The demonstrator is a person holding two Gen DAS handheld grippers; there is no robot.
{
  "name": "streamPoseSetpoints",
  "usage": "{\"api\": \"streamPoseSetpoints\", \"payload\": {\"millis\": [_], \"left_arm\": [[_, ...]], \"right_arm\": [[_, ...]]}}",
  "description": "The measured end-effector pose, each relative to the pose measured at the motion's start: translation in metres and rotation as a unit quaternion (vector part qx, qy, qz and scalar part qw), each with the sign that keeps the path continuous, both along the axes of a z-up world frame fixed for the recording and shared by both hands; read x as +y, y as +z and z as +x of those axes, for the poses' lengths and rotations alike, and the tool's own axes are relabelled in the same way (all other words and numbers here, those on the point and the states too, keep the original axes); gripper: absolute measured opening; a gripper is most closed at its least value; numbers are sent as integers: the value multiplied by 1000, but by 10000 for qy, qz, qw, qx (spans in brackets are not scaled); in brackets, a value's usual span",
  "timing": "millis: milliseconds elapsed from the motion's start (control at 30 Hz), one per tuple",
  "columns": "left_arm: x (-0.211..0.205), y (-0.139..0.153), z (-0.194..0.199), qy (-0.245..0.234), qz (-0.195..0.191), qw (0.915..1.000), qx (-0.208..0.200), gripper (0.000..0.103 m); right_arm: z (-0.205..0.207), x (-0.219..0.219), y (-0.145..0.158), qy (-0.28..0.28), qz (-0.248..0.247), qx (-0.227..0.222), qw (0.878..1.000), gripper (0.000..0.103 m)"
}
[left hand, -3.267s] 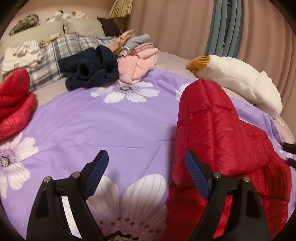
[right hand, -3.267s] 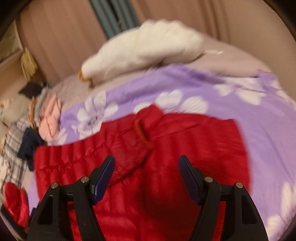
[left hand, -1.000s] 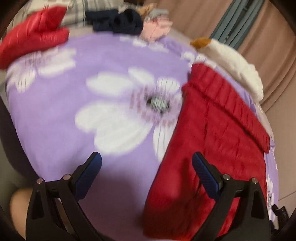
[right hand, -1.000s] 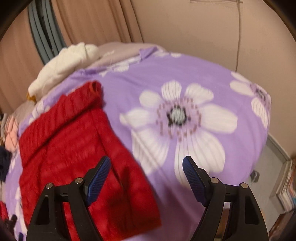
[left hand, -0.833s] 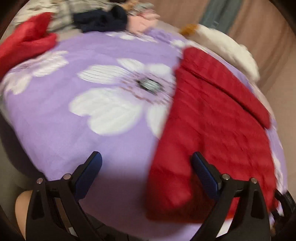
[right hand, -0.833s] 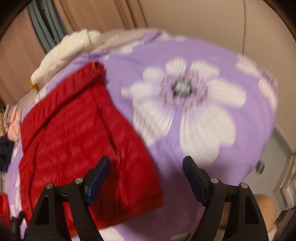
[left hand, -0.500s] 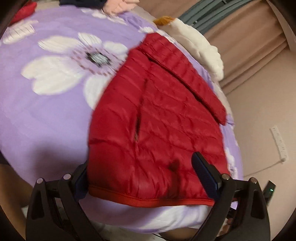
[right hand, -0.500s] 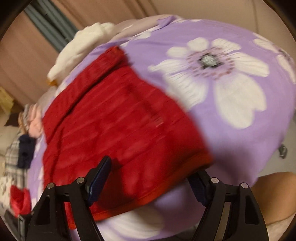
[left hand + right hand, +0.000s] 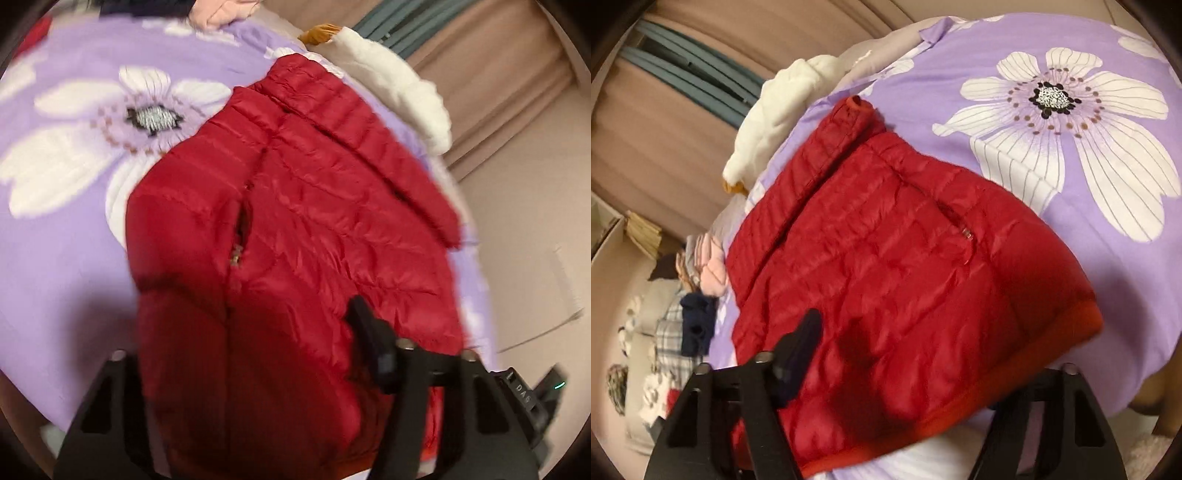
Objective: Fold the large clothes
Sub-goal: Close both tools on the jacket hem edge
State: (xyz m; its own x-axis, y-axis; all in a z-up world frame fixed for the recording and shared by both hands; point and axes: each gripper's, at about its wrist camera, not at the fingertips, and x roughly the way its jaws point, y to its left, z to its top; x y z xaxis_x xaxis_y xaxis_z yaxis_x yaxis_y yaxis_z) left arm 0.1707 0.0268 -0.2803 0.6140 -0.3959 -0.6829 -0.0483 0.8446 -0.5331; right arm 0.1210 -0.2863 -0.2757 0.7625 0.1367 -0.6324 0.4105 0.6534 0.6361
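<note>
Bed under purple floral cover [image 9: 1126, 258], beige curtains [image 9: 517, 92] behind. Quilted, glossy red puffer jacket [image 9: 295, 240] lies flat. Left gripper [image 9: 251, 354] and right gripper [image 9: 923, 354], jaws just closing, each clamp its hem.

Left gripper [image 9: 251, 354]: I see only its 3 o'clock finger; the 9 o'clock finger is buried under the red jacket [image 9: 295, 240], so contact stays unclear.
Right gripper [image 9: 916, 354]: my 3 o'clock finger is hidden by the hem; jaws have just been closing, jacket between them.
Jacket hem: its near edge runs out at 6 o'clock in the left view.
Clothes pile [image 9: 698, 295]: too small at 9 o'clock for me to sort.
Bedspread [image 9: 55, 240]: smeared by blur at 9 o'clock.
</note>
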Motion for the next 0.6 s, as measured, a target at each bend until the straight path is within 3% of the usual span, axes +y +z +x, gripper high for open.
{"api": "streamPoseSetpoints", "payload": {"millis": [67, 233, 467, 600], "left_arm": [[-6, -1, -1, -4, 281, 9994, -184, 57], [-18, -6, -5, 81, 834, 9955, -444, 55], [-14, -11, -6, 224, 940, 9940, -504, 49], [-14, -11, -6, 288, 963, 9936, -521, 44]], "right_arm": [[8, 6, -5, -46, -346, 283, 9990, 41], [5, 16, -14, -102, -821, 26, 9966, 38], [8, 8, -17, 21, -965, -76, 9953, 27], [4, 8, -16, 37, -1070, -55, 9942, 26]]}}
